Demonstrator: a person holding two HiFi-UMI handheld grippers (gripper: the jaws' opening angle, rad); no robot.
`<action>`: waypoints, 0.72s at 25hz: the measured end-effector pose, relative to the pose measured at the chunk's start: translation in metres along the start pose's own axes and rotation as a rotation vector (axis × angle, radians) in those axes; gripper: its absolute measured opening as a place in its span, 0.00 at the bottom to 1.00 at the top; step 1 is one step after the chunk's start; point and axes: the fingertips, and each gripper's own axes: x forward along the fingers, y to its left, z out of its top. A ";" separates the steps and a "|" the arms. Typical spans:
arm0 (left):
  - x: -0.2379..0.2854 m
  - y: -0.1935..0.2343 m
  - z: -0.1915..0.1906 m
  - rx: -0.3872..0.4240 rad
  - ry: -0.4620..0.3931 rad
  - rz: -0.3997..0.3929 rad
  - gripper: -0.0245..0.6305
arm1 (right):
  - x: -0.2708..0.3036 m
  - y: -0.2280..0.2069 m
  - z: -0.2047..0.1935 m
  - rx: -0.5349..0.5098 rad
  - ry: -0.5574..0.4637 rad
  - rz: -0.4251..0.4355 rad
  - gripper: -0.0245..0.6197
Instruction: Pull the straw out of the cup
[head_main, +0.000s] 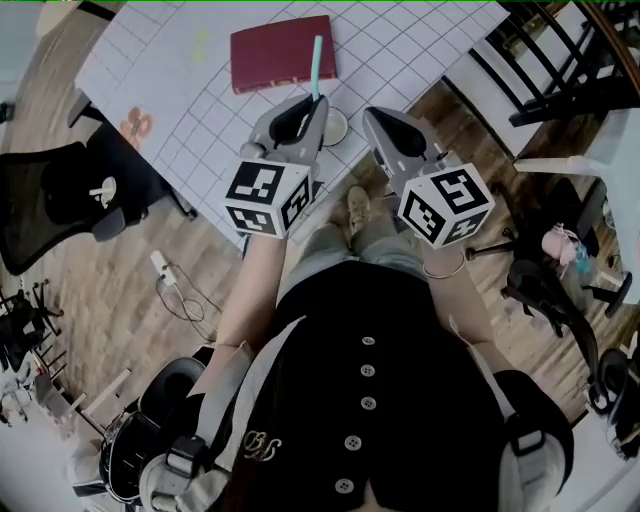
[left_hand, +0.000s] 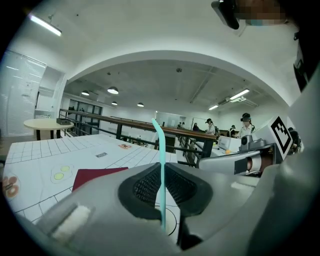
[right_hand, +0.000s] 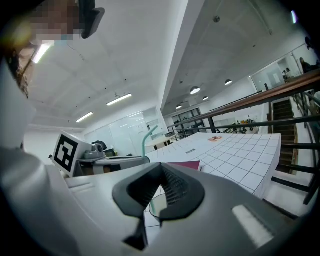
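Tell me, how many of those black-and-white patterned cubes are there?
2. The left cube sits on the left gripper, which pinches the straw; the right cube sits on the right gripper. None looks hidden.

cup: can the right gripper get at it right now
Likely yes: the cup stands right beside the right gripper with nothing between them, though the left gripper, shut on the straw, crowds it from the other side.

White gridded table (head_main: 420, 50): red book (head_main: 283, 52), clear cup (head_main: 338, 128) near edge.
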 end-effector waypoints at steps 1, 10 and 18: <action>-0.005 -0.001 0.006 0.001 -0.028 -0.003 0.07 | -0.002 0.004 0.004 -0.007 -0.013 0.001 0.04; -0.054 -0.017 0.054 -0.008 -0.252 -0.069 0.07 | -0.032 0.035 0.034 -0.048 -0.131 -0.026 0.04; -0.097 -0.019 0.088 -0.099 -0.395 -0.151 0.07 | -0.052 0.064 0.065 -0.101 -0.240 -0.022 0.04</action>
